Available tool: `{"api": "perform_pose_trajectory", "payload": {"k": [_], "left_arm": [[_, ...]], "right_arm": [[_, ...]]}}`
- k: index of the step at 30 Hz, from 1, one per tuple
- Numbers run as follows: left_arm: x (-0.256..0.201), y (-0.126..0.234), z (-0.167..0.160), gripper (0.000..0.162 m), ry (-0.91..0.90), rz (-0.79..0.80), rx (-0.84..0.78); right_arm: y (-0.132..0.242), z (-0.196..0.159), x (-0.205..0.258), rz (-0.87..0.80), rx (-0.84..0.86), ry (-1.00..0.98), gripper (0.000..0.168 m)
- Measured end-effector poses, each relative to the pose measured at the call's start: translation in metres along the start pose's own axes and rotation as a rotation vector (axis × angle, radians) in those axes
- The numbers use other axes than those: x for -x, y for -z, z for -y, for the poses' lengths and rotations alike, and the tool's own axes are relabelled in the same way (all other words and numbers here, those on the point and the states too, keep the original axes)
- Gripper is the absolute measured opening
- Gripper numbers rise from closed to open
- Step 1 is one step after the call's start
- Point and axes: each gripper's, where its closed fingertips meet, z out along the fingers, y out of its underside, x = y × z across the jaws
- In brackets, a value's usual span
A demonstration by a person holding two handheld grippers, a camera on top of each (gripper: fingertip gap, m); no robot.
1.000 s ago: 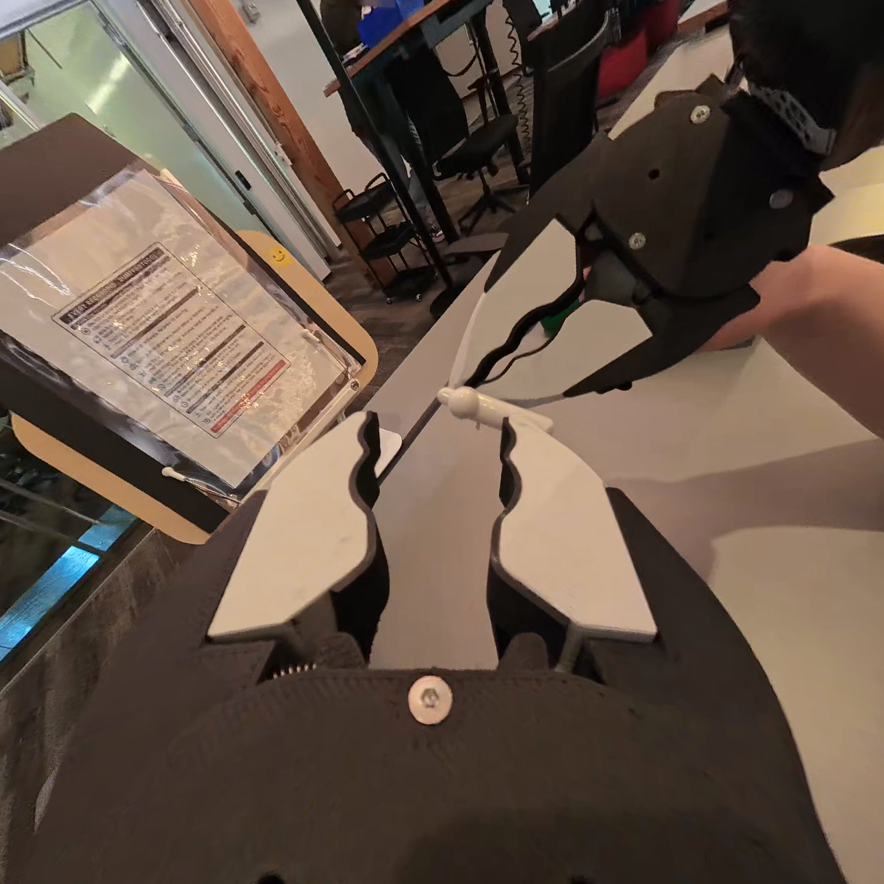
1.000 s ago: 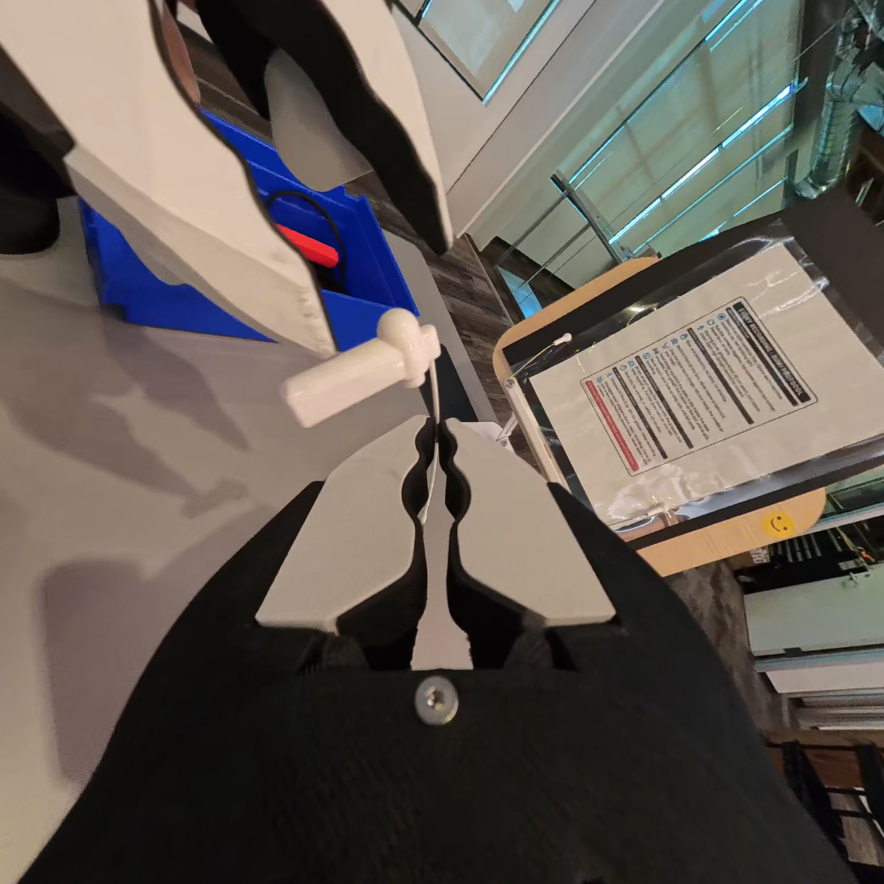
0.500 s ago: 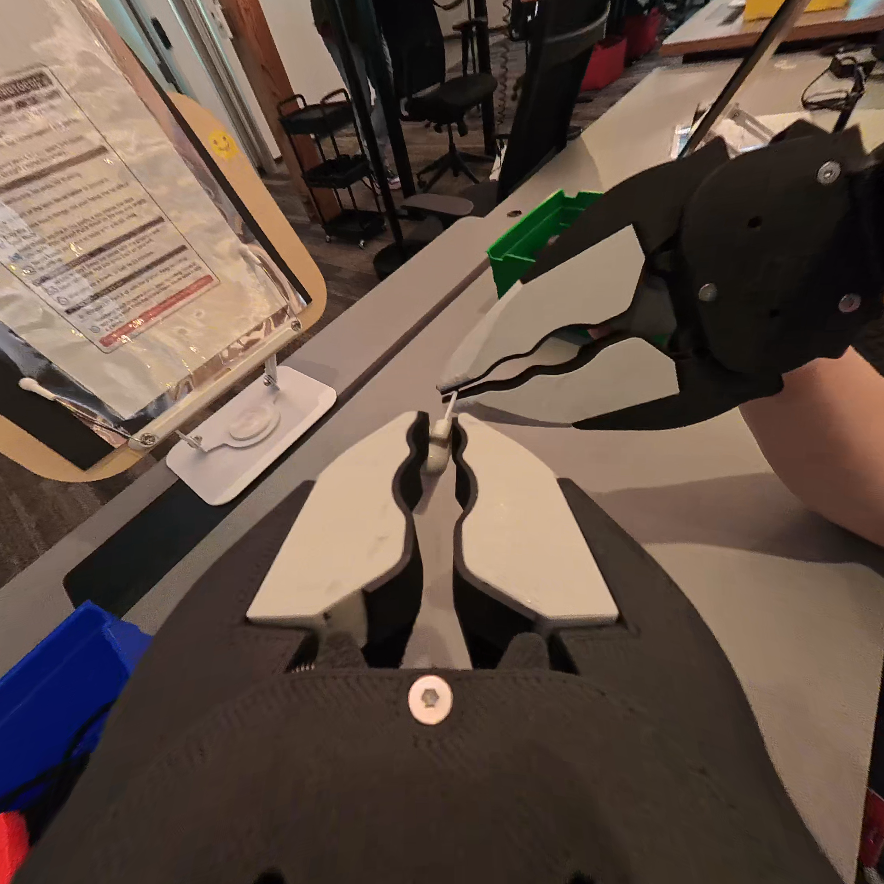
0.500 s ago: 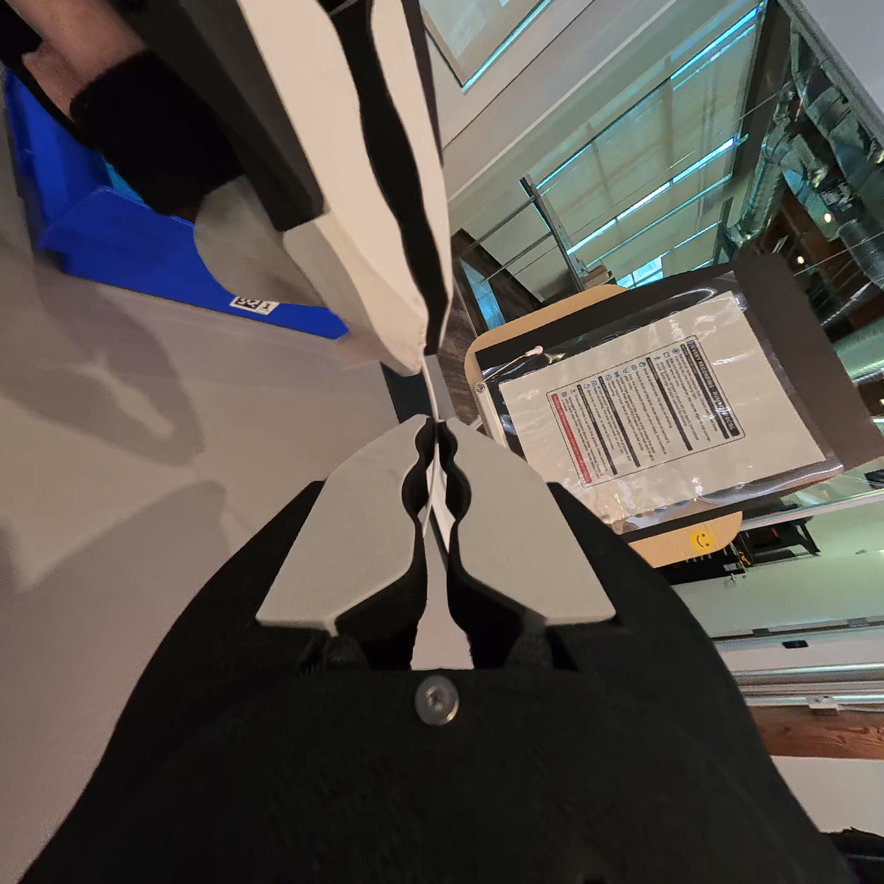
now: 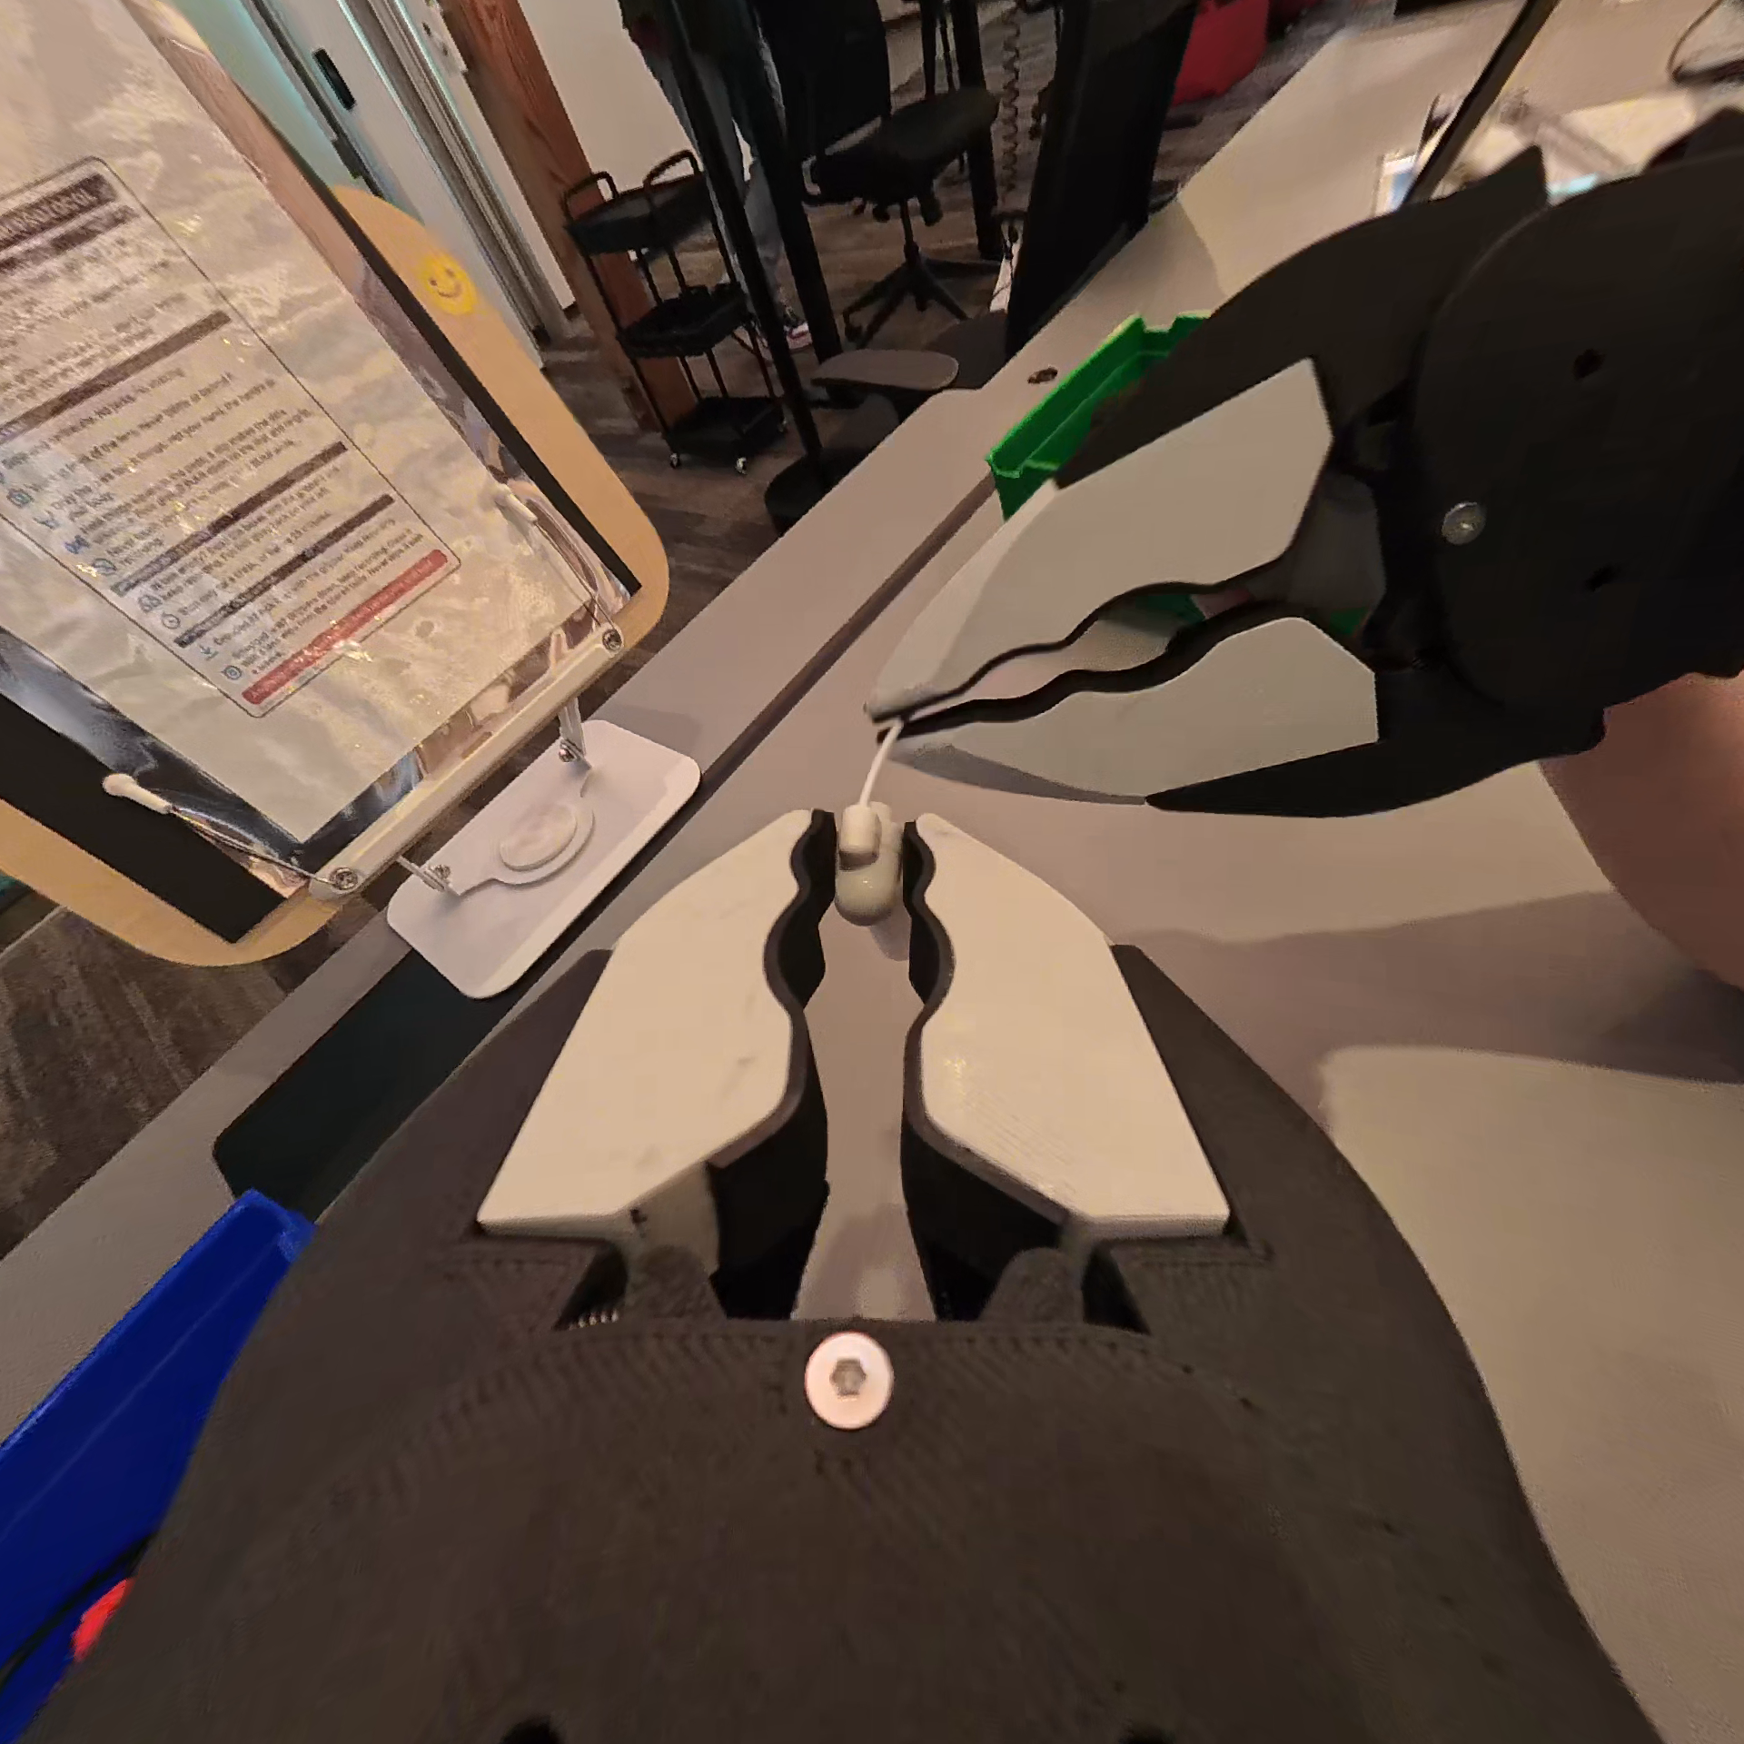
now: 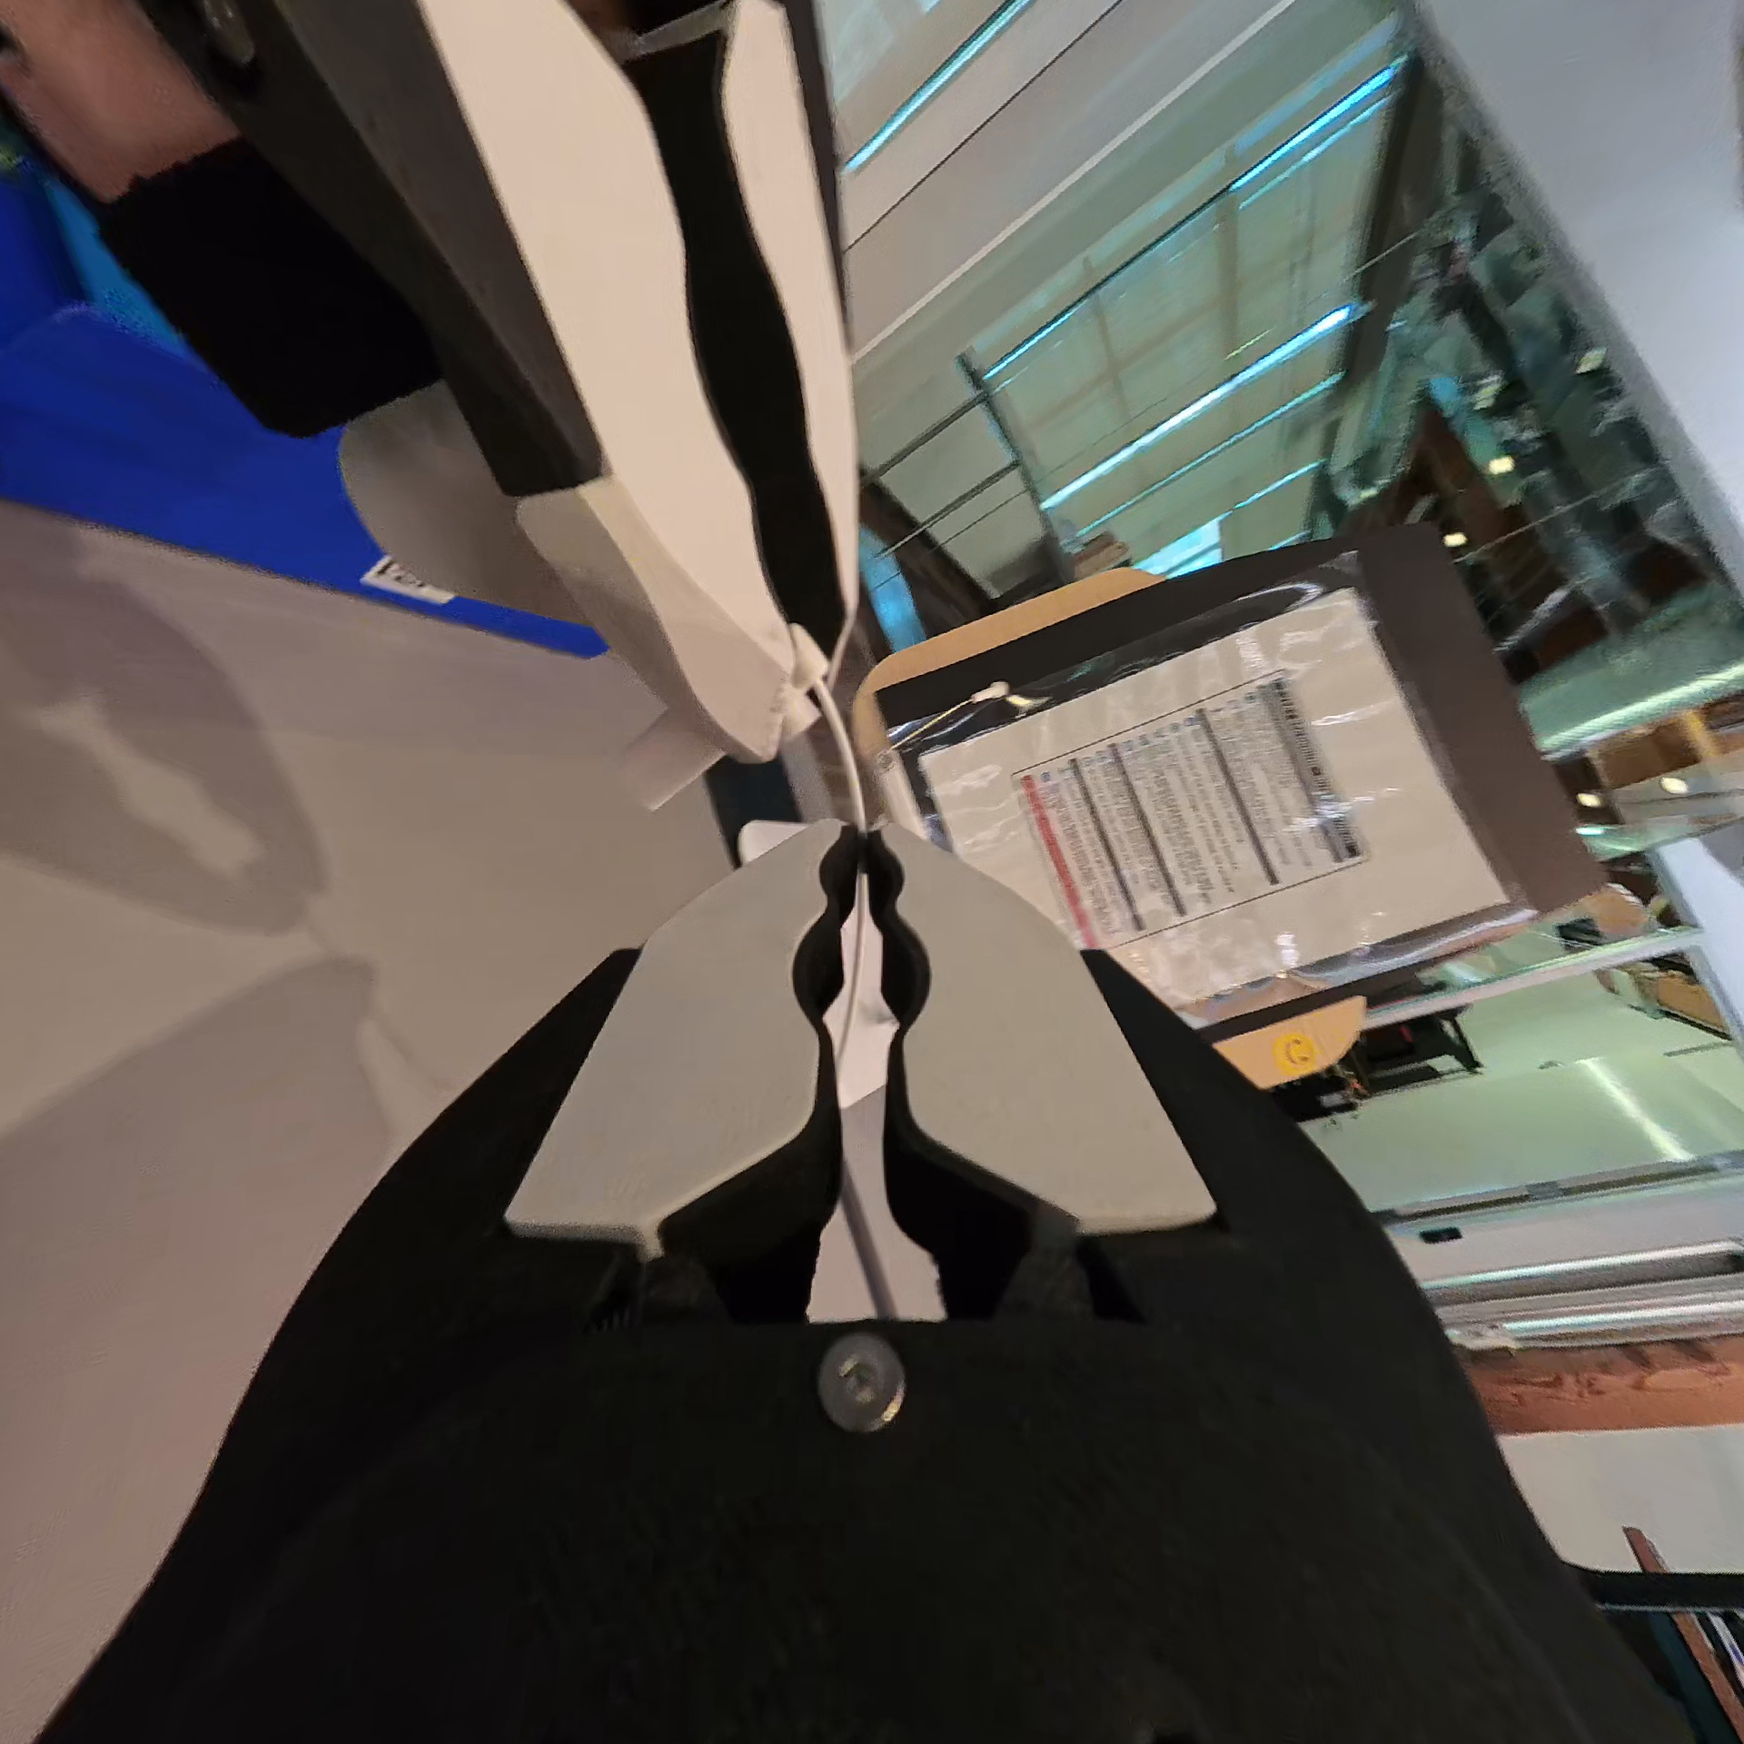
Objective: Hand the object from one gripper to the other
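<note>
The object is a small white plastic tag [image 5: 859, 878] on a thin white cord [image 6: 846, 755]. My left gripper [image 5: 861, 830] is shut on the tag's body, held above the grey table [image 5: 1463, 1227]. My right gripper [image 5: 882, 722] comes in from the right, tip to tip with the left, and is shut on the cord just above the tag. In the right wrist view my right gripper [image 6: 863, 835] pinches the cord, which runs back between its fingers. The left gripper [image 6: 812, 679] hangs above it with the tag [image 6: 665, 764] sticking out at its tips.
A sign board in a clear sleeve [image 5: 283, 491] stands on a white base [image 5: 547, 849] at the table's left edge. A green bin [image 5: 1066, 434] sits behind the right gripper, a blue bin [image 5: 123, 1416] at lower left. A forearm [image 5: 1651, 802] lies at the right. The tips of both grippers are at nearly the same place.
One second ago the left gripper was open and the tag dangled from the right gripper's cord. The left gripper then closed on the tag. Both grippers have shifted slightly since.
</note>
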Motion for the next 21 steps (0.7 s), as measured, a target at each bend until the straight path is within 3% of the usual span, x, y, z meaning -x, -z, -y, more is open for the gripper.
{"api": "perform_pose_trajectory", "payload": {"k": [1,4,9,13,21], "left_arm": [[0.003,0.002,0.003,0.013,0.022,0.002,-0.025],[0.021,0.013,0.016,0.013,0.118,0.014,-0.139],[0.048,0.048,0.052,0.013,0.388,-0.057,-0.509],[0.047,0.073,0.074,0.013,0.514,-0.220,-0.759],[0.001,0.063,0.092,0.013,0.589,-0.487,-0.809]], "right_arm": [[0.003,0.003,-0.008,-0.050,-0.024,-0.007,0.005],[0.016,0.015,-0.032,-0.182,-0.114,-0.049,0.029],[0.038,0.036,-0.048,-0.245,-0.315,-0.150,0.029],[0.033,0.044,-0.037,-0.214,-0.364,-0.173,0.031],[0.053,0.075,-0.032,-0.299,-0.583,-0.182,0.030]]}}
